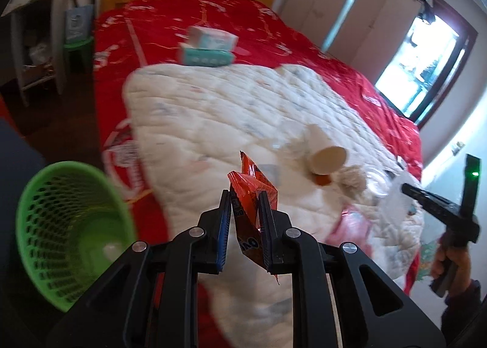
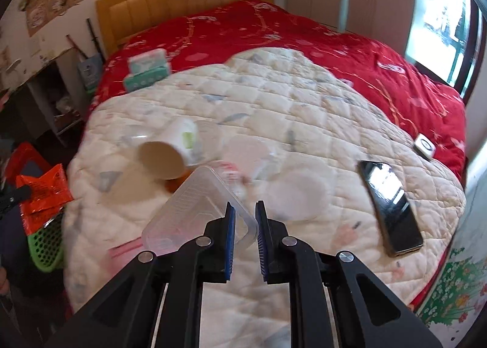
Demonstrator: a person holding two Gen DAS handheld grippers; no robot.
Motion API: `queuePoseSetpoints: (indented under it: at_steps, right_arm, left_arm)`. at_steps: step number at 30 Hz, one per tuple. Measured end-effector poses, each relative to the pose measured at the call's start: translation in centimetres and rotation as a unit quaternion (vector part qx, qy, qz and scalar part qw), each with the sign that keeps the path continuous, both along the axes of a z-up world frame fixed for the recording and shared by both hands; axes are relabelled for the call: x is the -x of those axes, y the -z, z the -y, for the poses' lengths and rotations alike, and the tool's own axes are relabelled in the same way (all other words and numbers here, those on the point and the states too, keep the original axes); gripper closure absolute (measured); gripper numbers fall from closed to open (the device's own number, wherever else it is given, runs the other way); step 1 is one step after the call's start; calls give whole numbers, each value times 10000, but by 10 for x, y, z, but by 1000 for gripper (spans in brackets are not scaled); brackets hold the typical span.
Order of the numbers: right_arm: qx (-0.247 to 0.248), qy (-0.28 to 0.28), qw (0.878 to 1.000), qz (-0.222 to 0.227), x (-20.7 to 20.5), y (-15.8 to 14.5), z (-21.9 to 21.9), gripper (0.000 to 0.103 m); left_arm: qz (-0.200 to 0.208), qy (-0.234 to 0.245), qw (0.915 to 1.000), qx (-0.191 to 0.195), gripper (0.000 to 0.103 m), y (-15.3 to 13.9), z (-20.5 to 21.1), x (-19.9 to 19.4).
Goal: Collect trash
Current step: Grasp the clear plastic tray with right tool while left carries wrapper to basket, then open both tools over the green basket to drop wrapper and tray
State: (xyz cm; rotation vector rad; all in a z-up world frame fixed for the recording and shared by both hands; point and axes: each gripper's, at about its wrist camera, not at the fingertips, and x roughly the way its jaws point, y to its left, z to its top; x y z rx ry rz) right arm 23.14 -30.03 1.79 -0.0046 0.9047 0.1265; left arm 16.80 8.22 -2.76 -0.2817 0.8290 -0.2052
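My left gripper (image 1: 245, 192) is shut on a crumpled orange snack wrapper (image 1: 252, 195), held above the bed's near edge. A green mesh basket (image 1: 70, 232) stands on the floor to its lower left. My right gripper (image 2: 245, 205) is shut on the corner of a clear plastic container (image 2: 197, 211), which is tilted up off the white quilt (image 2: 304, 104). A paper cup (image 2: 167, 153) lies on its side just beyond the container, among clear plastic cups and lids (image 2: 243, 153). In the right wrist view, the wrapper (image 2: 45, 192) hangs above the basket (image 2: 45, 241) at the far left.
A black phone (image 2: 389, 205) and a small white device (image 2: 424, 145) lie on the bed's right side. Two stacked tissue boxes (image 2: 147, 69) sit on the red bedspread (image 2: 334, 43). A pink wrapper (image 2: 124, 249) lies at the quilt's near edge. A shelf unit (image 1: 36, 52) stands by the headboard.
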Motion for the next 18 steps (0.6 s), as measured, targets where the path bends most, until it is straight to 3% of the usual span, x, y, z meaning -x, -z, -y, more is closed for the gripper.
queuePoseSetpoints:
  at_steps: [10, 18]
  right_arm:
    - [-125, -895, 9959, 95, 14, -15, -99, 90]
    - [-171, -1487, 9887, 97, 17, -22, -176, 90]
  left_arm:
    - [-242, -1037, 9925, -608, 86, 15, -108, 34]
    - [-668, -1455, 9840, -776, 86, 47, -159, 37]
